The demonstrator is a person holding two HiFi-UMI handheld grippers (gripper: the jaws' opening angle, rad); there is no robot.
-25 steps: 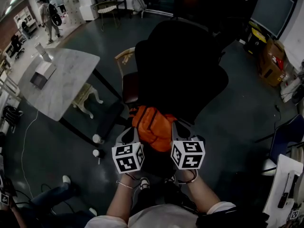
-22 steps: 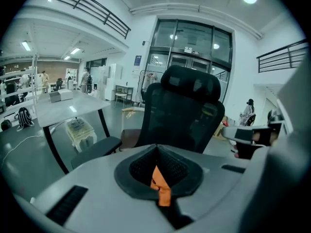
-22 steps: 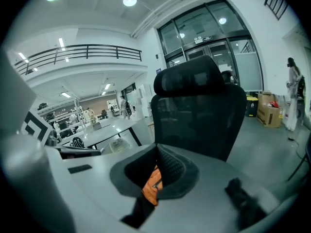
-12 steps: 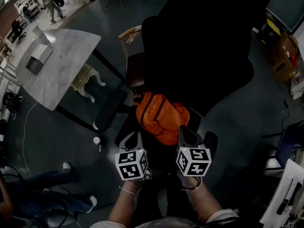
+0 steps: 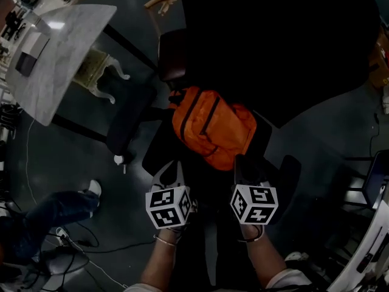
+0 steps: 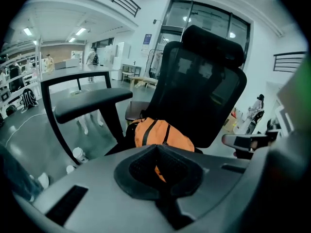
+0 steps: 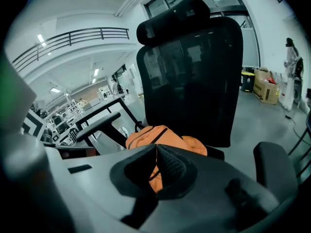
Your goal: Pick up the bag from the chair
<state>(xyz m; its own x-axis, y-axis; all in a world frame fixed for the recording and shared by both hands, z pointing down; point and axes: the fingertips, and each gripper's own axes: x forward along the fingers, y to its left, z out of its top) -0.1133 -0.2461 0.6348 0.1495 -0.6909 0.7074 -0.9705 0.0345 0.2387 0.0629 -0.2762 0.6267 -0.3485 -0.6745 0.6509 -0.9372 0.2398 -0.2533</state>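
Pulled back from orange bag [image 5: 213, 126] on chair [image 5: 273, 47]: left hand-held gripper [image 5: 172, 168], right hand-held gripper [image 5: 243, 163], both pinched closed, empty.

bag [image 6: 160, 132]: lower part behind left hand-held gripper [image 6: 156, 148] | chair [image 5: 273, 41]: top cut off

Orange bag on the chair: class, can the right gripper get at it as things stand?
Probably yes: the orange bag lies on the chair just ahead of the right gripper, nothing between; its shut jaws must open first.

the bag [image 5: 213, 126] lies on the chair [image 5: 273, 41], with the left gripper [image 5: 171, 168] and right gripper [image 5: 245, 163] just before it.
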